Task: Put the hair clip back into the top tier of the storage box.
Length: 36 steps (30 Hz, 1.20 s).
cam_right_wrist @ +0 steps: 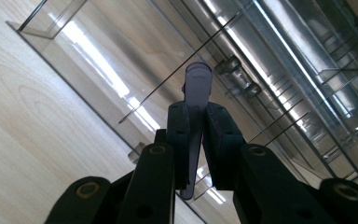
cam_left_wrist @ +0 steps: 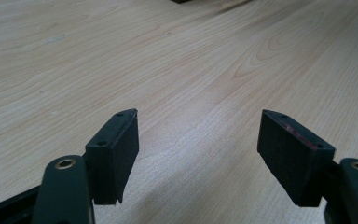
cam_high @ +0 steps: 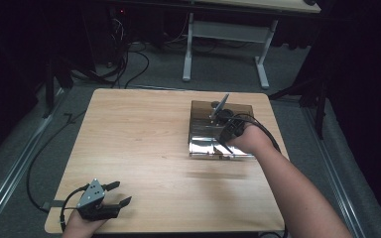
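A person's right gripper (cam_high: pixel 226 133), seen right of centre in the high view, is clamped on a slim grey-violet flat tool (cam_right_wrist: pixel 196 116), its jaws closed tight against the strip's two faces. In the right gripper view the tool rises from between the black pads at mid-frame, its rounded tip up over the clear plastic compartment tray (cam_right_wrist: pixel 121 60) that fills the upper right of that frame; what kind of tool it is cannot be told. The high view shows the tray (cam_high: pixel 202 146) lying on the right half of the light wooden table (cam_high: pixel 139 139), the right hand (cam_high: pixel 248 140) resting at its lower right corner, with a thin dark rod-shaped object (cam_high: pixel 220 106) slanting out of the tray's far compartments.

At the lower left of the high view the left gripper (cam_high: pixel 118 194) rests near the table's front edge, well apart from the tray. In the left gripper view (cam_left_wrist: pixel 198 154) its two black jaws stand wide apart over bare wood, nothing between them.
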Motion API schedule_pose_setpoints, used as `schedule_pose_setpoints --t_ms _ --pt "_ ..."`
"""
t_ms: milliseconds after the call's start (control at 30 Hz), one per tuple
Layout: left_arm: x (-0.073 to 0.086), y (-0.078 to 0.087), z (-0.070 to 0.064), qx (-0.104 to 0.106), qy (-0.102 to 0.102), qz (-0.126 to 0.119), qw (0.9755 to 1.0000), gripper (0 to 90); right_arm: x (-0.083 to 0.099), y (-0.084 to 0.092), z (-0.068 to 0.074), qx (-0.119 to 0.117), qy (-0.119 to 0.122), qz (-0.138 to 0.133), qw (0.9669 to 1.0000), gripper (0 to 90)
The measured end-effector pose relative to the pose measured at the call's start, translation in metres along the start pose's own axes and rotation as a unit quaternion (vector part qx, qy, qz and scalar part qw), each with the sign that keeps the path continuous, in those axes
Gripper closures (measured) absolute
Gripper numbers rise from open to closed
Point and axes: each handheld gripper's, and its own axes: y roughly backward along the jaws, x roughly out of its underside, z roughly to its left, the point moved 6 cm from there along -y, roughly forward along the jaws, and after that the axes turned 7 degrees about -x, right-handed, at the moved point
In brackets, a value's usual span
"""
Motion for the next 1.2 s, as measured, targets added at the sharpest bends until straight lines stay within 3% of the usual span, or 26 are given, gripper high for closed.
schedule_pose_setpoints --t_ms 433,900,1167,1200 --pt "0.0 0.0 0.0 0.0 -0.001 0.002 1.0 29.7 -0.001 -0.004 -0.008 0.012 0.003 0.001 0.9999 81.0" --pt "0.0 0.0 0.0 0.001 -0.002 0.002 1.0 29.7 0.001 -0.016 -0.006 0.005 -0.003 0.009 0.9999 81.0" --pt "0.0 0.0 0.0 0.001 -0.002 0.003 1.0 29.7 0.001 -0.018 -0.006 0.004 0.017 0.008 0.9998 81.0" --pt "0.0 0.0 0.0 0.001 -0.002 0.003 1.0 29.7 0.002 -0.018 -0.004 0.003 0.005 0.012 0.9999 81.0"
